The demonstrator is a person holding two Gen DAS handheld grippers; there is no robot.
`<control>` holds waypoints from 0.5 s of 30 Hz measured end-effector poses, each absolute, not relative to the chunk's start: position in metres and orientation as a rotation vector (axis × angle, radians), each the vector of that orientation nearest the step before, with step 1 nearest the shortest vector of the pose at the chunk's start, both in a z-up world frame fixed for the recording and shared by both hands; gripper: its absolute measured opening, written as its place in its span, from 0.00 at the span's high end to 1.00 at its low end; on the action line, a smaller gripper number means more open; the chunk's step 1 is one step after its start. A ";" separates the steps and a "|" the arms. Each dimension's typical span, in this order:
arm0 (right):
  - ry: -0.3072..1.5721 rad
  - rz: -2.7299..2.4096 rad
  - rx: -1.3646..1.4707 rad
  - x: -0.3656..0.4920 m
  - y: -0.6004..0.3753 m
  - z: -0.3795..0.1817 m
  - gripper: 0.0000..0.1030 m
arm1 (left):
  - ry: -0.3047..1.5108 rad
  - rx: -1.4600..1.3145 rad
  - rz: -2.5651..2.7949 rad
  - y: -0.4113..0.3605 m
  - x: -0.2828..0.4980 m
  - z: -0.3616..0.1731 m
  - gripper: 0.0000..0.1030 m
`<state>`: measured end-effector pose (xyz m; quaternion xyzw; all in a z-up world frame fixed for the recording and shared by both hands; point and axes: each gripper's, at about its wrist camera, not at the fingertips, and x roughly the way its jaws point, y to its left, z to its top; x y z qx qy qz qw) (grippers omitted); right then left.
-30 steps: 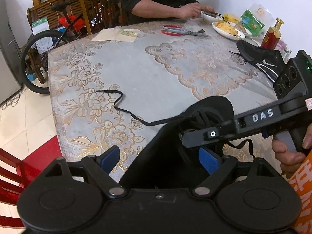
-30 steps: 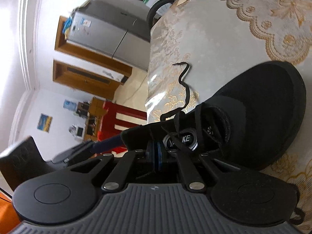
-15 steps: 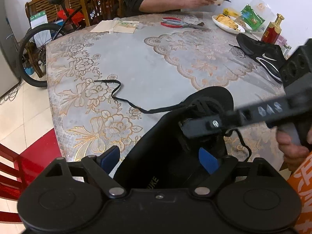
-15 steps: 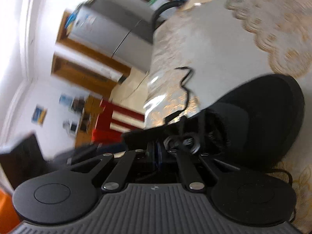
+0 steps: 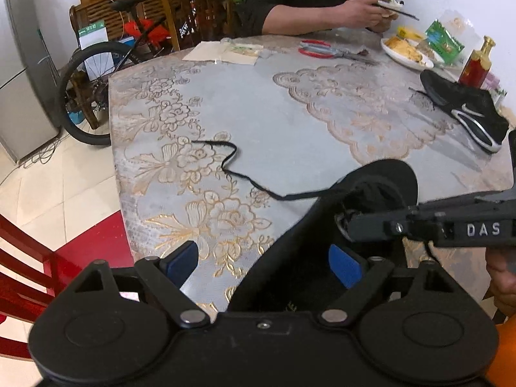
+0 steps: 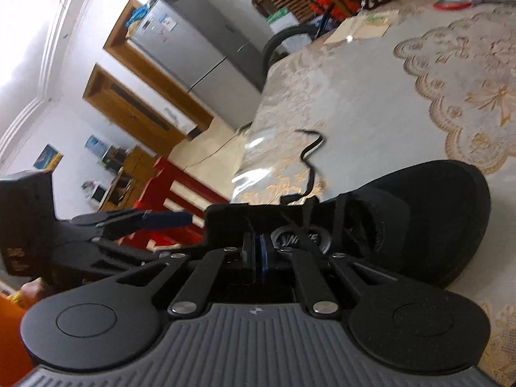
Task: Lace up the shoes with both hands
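A black shoe [image 5: 322, 248] stands at the near edge of a table [image 5: 290, 113] covered in a floral cloth, its toe pointing away toward the table's middle. This shoe is the landmark for what follows.

The left gripper [image 5: 262, 262] sits low behind the shoe's heel with its blue pads spread wide. One pad is beside the shoe's collar and the other is out over the cloth, so it holds nothing.

The right gripper [image 6: 258, 251] reaches in from the shoe's right side, its tip over the tongue and eyelets. Its jaws are pressed together, probably pinching a lace end, though the black-on-black view hides this.

A loose black lace [image 5: 232, 161] runs from the shoe's left side, trailing out across the cloth to the left and away. Its long axis lies roughly crosswise to the shoe. The open left gripper is the nearer one to it.
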<state>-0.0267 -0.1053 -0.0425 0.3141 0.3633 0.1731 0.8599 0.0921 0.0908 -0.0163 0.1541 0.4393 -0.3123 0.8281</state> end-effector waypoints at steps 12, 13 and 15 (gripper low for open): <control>0.630 0.309 0.732 -0.049 -0.108 -0.047 0.96 | 1.020 0.352 -0.597 0.094 0.089 -0.041 0.16; 0.633 0.308 0.741 -0.049 -0.107 -0.048 0.96 | 1.024 0.349 -0.597 0.094 0.089 -0.042 0.15; 0.641 0.296 0.761 -0.047 -0.107 -0.049 0.96 | 1.039 0.327 -0.597 0.096 0.091 -0.044 0.14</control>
